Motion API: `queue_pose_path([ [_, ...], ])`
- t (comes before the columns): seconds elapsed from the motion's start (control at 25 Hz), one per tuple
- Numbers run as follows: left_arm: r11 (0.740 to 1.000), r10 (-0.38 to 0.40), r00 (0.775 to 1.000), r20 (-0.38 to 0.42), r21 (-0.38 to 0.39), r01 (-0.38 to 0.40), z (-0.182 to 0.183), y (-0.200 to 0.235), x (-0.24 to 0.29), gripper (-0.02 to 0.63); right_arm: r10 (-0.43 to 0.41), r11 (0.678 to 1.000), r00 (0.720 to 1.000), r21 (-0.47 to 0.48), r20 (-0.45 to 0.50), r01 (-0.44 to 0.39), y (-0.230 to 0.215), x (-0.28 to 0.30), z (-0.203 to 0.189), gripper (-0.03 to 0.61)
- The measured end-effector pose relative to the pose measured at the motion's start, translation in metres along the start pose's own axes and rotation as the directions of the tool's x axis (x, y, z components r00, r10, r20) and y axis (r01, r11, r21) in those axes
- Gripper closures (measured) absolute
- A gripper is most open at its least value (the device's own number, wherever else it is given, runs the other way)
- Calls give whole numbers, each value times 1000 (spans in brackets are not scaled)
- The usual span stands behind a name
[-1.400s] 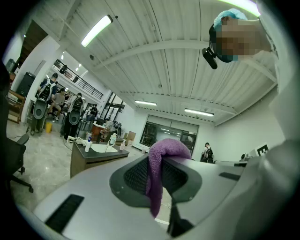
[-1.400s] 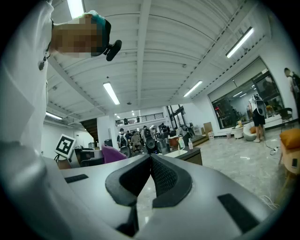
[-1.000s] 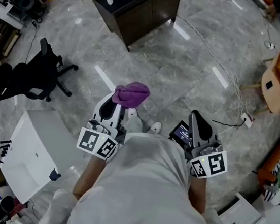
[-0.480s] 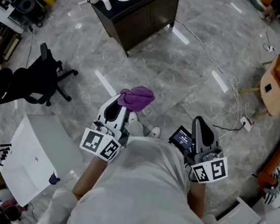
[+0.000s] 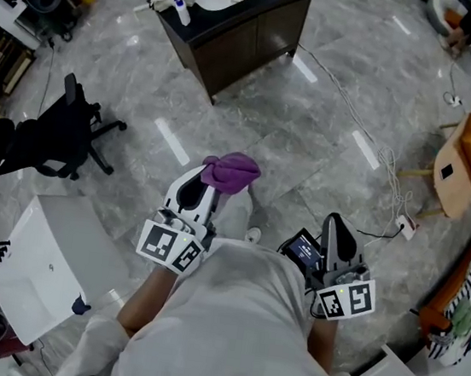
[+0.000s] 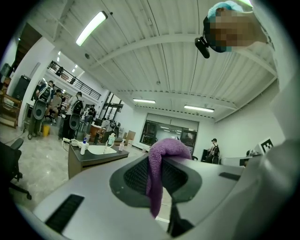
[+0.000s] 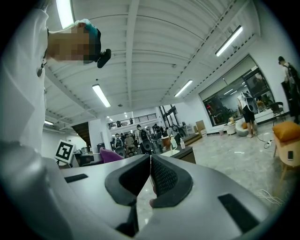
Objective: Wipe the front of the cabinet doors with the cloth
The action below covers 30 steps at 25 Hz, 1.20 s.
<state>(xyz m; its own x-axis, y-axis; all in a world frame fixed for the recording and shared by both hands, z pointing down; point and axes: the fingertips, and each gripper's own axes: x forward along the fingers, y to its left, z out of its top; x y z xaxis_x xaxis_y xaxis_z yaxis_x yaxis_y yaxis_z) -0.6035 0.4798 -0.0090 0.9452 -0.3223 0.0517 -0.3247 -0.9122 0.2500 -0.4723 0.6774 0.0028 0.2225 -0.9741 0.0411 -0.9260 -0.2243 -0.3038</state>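
Observation:
My left gripper (image 5: 208,181) is shut on a purple cloth (image 5: 231,172), which bunches over its jaw tips; in the left gripper view the cloth (image 6: 161,161) hangs down between the jaws. My right gripper (image 5: 336,231) is shut with nothing in it, its jaws pressed together (image 7: 150,174). The dark cabinet (image 5: 251,34) with two front doors and a white sink top stands far ahead across the floor, well beyond both grippers. It also shows small in the left gripper view, cabinet (image 6: 93,161), and in the right gripper view, cabinet (image 7: 183,153).
A black office chair (image 5: 53,137) stands at left, a white box (image 5: 40,265) below it. A cable (image 5: 358,104) runs over the grey marble floor to a power strip (image 5: 404,227). A wooden chair with orange cushion (image 5: 465,144) is at right. Bottles (image 5: 183,8) stand on the cabinet top.
The person has walked forward: the cabinet now shows more fully in the head view. Both grippers keep their hold and their places in front of the body.

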Motion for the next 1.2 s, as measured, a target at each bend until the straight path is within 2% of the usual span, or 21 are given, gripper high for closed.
queue_pose_path([
  [0.2, 998, -17, 1000, -18, -53, 16, -7, 30, 59, 566, -27, 999, 999, -44, -29, 26, -23, 53, 6, 552],
  [0.4, 996, -51, 999, 14, -76, 52, 16, 59, 138, 566, -34, 997, 999, -75, -32, 32, -53, 122, 41, 552],
  [0.56, 993, -88, 995, 35, -76, 91, 33, 84, 186, 566, -53, 994, 998, -97, -14, 52, -72, 174, 58, 551],
  [0.68, 994, -105, 994, 30, -38, 106, 40, 102, 209, 566, -65, 995, 998, -82, 2, 65, -82, 203, 63, 552],
  [0.8, 996, -89, 996, 22, -14, 90, 46, 122, 231, 566, -73, 995, 997, -73, 1, 73, -93, 228, 63, 552],
  [1.0, 998, -58, 998, 10, -37, 58, 51, 143, 258, 566, -87, 994, 996, -64, -11, 86, -115, 255, 65, 551],
  [1.2, 997, -52, 999, -16, -57, 51, 42, 144, 306, 566, -92, 995, 996, -49, -14, 91, -160, 282, 68, 551],
])
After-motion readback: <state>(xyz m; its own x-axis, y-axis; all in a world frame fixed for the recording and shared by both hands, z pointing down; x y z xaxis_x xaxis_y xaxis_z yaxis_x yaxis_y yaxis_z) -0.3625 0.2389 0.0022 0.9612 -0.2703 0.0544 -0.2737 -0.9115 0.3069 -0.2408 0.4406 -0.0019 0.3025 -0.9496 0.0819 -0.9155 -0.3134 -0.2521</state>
